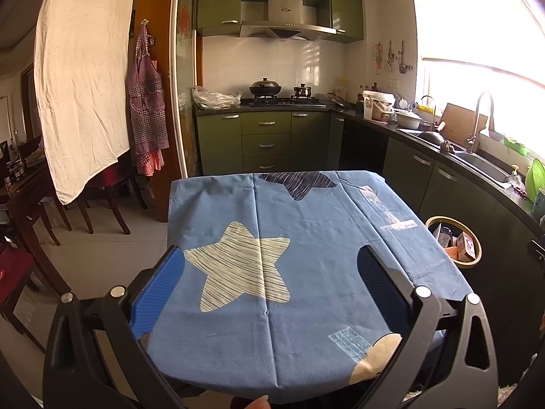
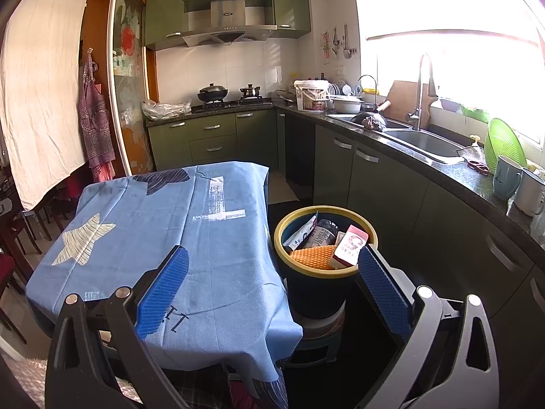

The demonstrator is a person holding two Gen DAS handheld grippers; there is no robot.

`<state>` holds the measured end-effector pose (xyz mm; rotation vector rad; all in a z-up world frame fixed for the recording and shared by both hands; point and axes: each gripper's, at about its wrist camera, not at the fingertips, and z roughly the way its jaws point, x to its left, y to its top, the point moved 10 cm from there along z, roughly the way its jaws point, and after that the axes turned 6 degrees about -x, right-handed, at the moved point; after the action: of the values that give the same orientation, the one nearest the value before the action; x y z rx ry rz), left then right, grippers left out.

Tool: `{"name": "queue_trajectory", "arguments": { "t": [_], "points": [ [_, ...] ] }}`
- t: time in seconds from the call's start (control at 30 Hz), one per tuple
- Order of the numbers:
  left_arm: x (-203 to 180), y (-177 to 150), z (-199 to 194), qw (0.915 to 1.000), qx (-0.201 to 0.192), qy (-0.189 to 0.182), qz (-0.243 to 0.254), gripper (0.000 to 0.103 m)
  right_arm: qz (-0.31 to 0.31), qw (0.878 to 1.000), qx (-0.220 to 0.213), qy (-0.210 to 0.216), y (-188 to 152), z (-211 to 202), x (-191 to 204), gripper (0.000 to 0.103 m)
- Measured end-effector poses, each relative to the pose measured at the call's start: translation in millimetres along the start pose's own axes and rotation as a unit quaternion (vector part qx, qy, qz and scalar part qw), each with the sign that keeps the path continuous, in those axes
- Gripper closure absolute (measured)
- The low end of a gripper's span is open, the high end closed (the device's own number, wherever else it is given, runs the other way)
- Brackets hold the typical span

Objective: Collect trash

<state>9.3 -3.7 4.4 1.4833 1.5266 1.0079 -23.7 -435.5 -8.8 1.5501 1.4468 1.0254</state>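
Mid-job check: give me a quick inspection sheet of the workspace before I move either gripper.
Surface: table under a blue star-print cloth; nothing seen lying on it.
Job's things: yellow-rimmed trash bin beside the table holds a pink carton, an orange pad and wrappers.
Clutter: counter carries a white bucket, a green colander and mugs.
Grippers: left gripper open over the cloth, empty; right gripper open, empty, fingers straddling the table edge and bin.
Cables: nothing seen.
Surroundings: kitchen with stove pots, sink, hanging apron.

Blue star-print tablecloth (image 1: 306, 238) near green cabinets (image 1: 265, 136) and sink (image 2: 422, 143).
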Motion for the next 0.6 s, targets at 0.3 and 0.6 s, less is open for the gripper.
{"name": "queue_trajectory", "arguments": {
  "t": [0.3,0.6],
  "points": [
    [-12,-2,3,0.9998,0.006,-0.014,0.012,0.006,0.000,1.000,0.000,-0.001,-1,0,-1,0.005],
    [-9,0,3,0.9999,0.005,-0.011,0.011,0.006,0.002,1.000,0.000,-0.002,-1,0,-3,0.005]
  ]
}}
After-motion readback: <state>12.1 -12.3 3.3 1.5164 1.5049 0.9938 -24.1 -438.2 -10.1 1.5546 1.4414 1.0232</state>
